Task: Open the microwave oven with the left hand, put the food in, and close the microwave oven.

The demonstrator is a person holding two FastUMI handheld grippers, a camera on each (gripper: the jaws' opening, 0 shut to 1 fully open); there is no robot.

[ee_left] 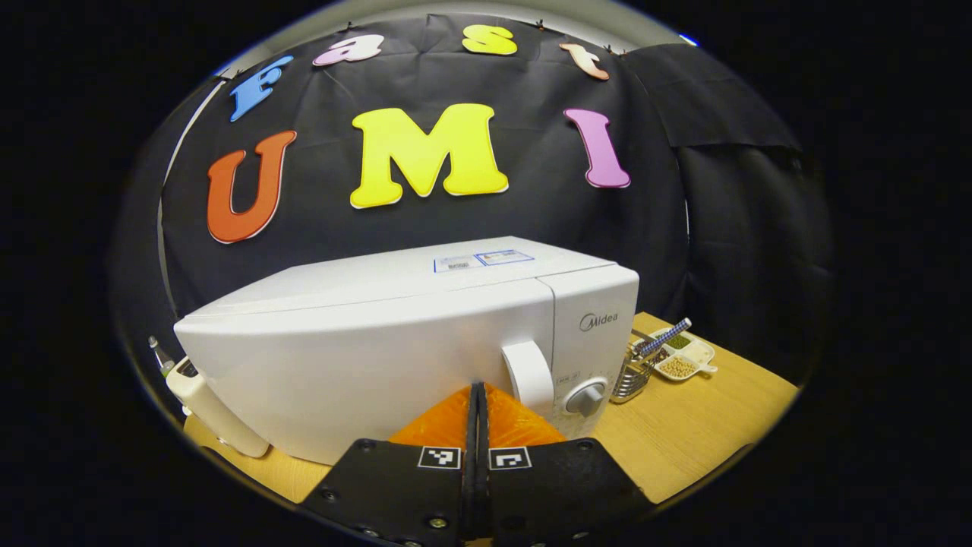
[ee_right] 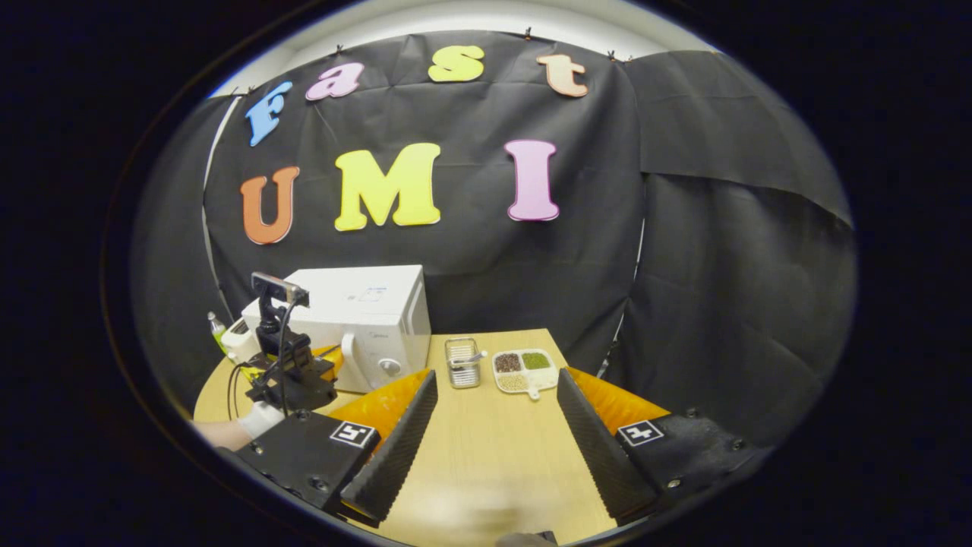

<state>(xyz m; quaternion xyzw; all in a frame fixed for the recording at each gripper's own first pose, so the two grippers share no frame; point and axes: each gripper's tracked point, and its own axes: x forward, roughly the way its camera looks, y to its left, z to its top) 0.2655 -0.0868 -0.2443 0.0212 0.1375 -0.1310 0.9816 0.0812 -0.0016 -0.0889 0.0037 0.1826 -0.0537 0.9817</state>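
A white microwave oven (ee_left: 395, 334) stands on the wooden table (ee_left: 683, 433) with its door closed. Its white door handle (ee_left: 526, 374) sits beside a round knob (ee_left: 586, 397). My left gripper (ee_left: 477, 395) is shut with nothing between its fingers, just in front of the door and left of the handle. In the right gripper view the microwave (ee_right: 357, 319) stands at the far left, with the left gripper (ee_right: 292, 365) and the gloved hand holding it in front. My right gripper (ee_right: 497, 410) is open over the table, holding nothing. A white divided dish of beans and grains (ee_right: 522, 368) lies beyond it.
A metal wire holder (ee_right: 462, 362) with a utensil stands between the microwave and the dish (ee_left: 683, 357). A white container (ee_left: 209, 410) and a small bottle (ee_left: 161, 361) sit left of the microwave. Black cloth walls close the back and right sides.
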